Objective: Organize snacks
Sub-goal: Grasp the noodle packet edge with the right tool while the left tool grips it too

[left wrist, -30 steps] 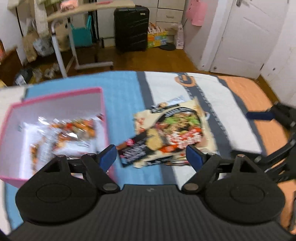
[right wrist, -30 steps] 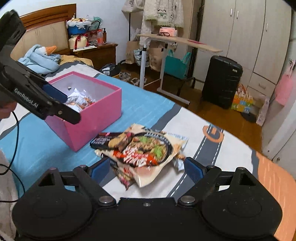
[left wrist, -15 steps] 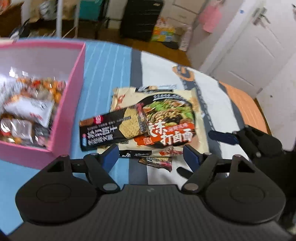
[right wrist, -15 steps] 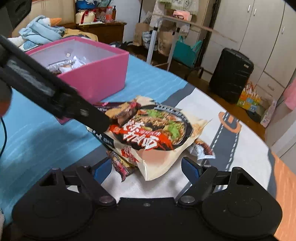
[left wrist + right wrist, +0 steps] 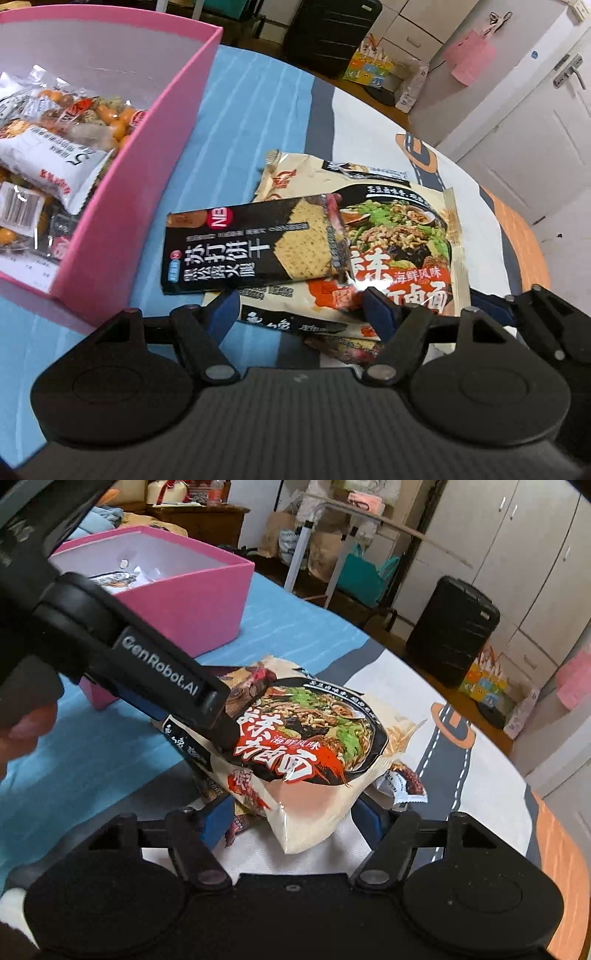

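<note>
I see one pink box (image 5: pixel 122 206) on the bed (image 5: pixel 255 110), several snack packets inside. Beside it lies one noodle bag (image 5: pixel 314 738); a black cracker pack (image 5: pixel 255 243) lies across it and small packets poke out beneath. My left gripper (image 5: pixel 295 310) is half open around the bag's near edge. My right gripper (image 5: pixel 291 821) is closing around its corner.
</note>
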`<state>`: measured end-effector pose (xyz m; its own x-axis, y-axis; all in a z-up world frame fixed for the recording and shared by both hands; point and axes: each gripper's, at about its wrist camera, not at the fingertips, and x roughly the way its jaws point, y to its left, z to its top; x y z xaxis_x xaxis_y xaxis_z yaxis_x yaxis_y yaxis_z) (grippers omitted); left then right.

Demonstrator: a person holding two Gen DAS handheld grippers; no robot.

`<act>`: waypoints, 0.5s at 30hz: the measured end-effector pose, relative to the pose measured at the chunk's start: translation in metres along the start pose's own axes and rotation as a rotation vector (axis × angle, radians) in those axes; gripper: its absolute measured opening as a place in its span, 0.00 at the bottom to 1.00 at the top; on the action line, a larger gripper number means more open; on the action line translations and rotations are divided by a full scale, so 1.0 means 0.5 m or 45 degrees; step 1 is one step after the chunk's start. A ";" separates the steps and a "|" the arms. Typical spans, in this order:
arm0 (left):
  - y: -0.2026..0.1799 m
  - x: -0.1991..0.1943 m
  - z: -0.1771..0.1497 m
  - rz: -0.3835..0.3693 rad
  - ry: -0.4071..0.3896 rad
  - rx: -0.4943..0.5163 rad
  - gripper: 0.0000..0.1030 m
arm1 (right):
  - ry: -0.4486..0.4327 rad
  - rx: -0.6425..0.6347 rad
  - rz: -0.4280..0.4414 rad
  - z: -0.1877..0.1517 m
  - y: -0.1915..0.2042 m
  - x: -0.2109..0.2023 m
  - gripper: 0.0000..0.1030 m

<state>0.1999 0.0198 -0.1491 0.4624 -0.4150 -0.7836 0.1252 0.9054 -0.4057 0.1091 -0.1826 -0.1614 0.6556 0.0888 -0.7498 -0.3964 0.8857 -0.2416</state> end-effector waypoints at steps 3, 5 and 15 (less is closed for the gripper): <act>0.000 0.005 0.003 -0.017 -0.018 -0.015 0.74 | 0.016 0.024 0.009 0.001 -0.006 0.015 0.55; 0.002 0.012 0.006 -0.022 -0.028 -0.037 0.78 | 0.018 0.079 0.046 0.002 -0.014 0.018 0.40; 0.012 0.001 0.004 -0.116 -0.009 -0.073 0.78 | 0.017 0.210 0.086 -0.020 -0.039 -0.051 0.13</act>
<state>0.2026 0.0254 -0.1511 0.4575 -0.4947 -0.7389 0.1166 0.8571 -0.5017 0.0936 -0.2066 -0.1437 0.6219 0.1455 -0.7695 -0.3278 0.9407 -0.0870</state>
